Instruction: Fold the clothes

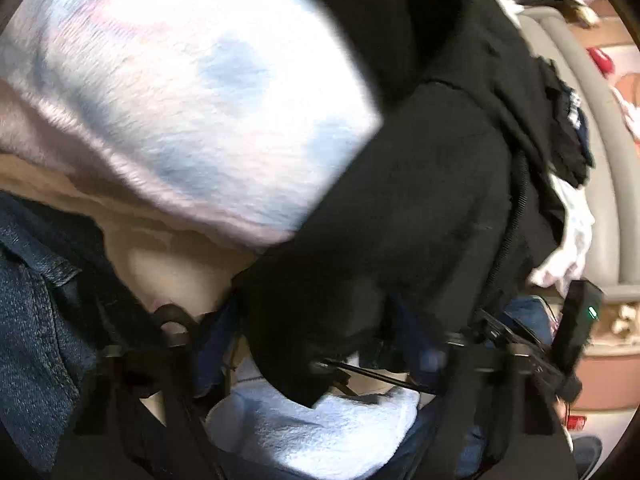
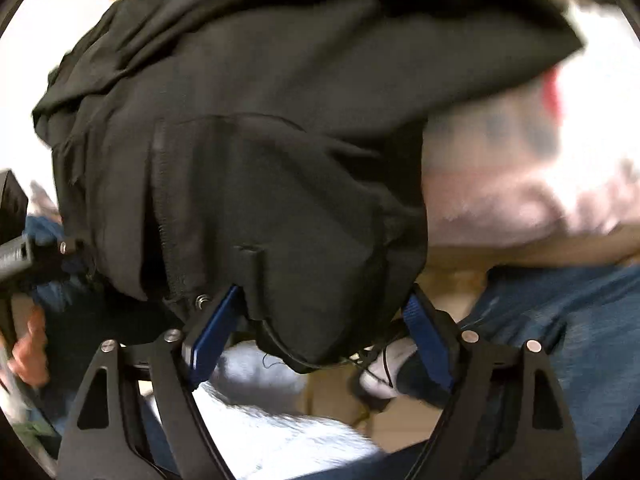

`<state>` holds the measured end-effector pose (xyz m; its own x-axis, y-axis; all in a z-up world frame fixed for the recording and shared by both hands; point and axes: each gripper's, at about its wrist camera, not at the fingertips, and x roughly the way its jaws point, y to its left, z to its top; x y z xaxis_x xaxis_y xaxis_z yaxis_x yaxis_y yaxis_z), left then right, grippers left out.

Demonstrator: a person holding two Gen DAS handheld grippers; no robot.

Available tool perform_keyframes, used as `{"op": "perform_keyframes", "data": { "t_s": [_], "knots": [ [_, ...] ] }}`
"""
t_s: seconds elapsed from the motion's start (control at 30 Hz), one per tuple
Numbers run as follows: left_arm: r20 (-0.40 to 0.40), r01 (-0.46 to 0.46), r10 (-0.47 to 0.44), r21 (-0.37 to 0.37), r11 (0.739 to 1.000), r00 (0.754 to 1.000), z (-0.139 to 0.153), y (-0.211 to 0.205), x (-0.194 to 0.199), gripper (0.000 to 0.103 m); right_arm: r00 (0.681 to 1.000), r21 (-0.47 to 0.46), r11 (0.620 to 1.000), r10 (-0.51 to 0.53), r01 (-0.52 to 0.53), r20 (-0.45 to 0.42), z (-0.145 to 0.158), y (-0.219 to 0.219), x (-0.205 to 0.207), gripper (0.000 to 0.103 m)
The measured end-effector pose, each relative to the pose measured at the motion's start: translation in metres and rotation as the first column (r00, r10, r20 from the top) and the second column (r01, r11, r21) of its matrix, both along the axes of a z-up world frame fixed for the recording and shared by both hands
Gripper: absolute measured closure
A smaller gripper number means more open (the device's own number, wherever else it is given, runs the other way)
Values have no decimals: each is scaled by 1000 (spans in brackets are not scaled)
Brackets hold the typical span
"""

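Observation:
A black garment point(image 1: 440, 168) with a zip lies bunched over a pile of clothes and fills most of both wrist views. In the left wrist view my left gripper point(image 1: 314, 304) has a thick fold of it between its blue pads, which look pressed on the cloth, though the frame is blurred. In the right wrist view the same black garment point(image 2: 260, 160) hangs down between the fingers of my right gripper point(image 2: 325, 292). Its jaws stand wide open, with the blue pads point(image 2: 212, 332) at the edges of the fold. My right gripper's body point(image 1: 576, 320) shows at the right of the left wrist view.
A fluffy white, blue and pink garment point(image 1: 180, 100) lies beside the black one, also visible as a pale fluffy garment point(image 2: 520, 168). Denim point(image 1: 36, 300) point(image 2: 560, 320) and a light blue fleece point(image 1: 320, 432) lie nearer me. A hand point(image 2: 28, 352) holds the other gripper. A grey padded edge point(image 1: 580, 120) runs at the right.

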<state>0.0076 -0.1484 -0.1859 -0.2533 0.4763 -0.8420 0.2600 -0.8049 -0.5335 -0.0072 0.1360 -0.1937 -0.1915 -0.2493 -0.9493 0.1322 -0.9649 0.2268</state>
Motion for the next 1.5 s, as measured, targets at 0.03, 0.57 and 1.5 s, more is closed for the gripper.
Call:
{"op": "perform_keyframes", "data": {
  "t_s": [0.03, 0.57, 1.5],
  "knots": [
    [-19, 20, -20, -3, 1000, 1000, 6, 3, 3, 68, 1000, -30, 1000, 2, -1, 6, -1, 1, 1, 30],
    [-267, 293, -268, 58, 954, 926, 124, 29, -6, 90, 938, -256, 909, 285, -330, -198, 109, 12, 32, 83],
    [-242, 75, -5, 282, 956, 970, 88, -30, -11, 22, 947, -647, 760, -250, 62, -203, 134, 49, -76, 77]
  ]
}}
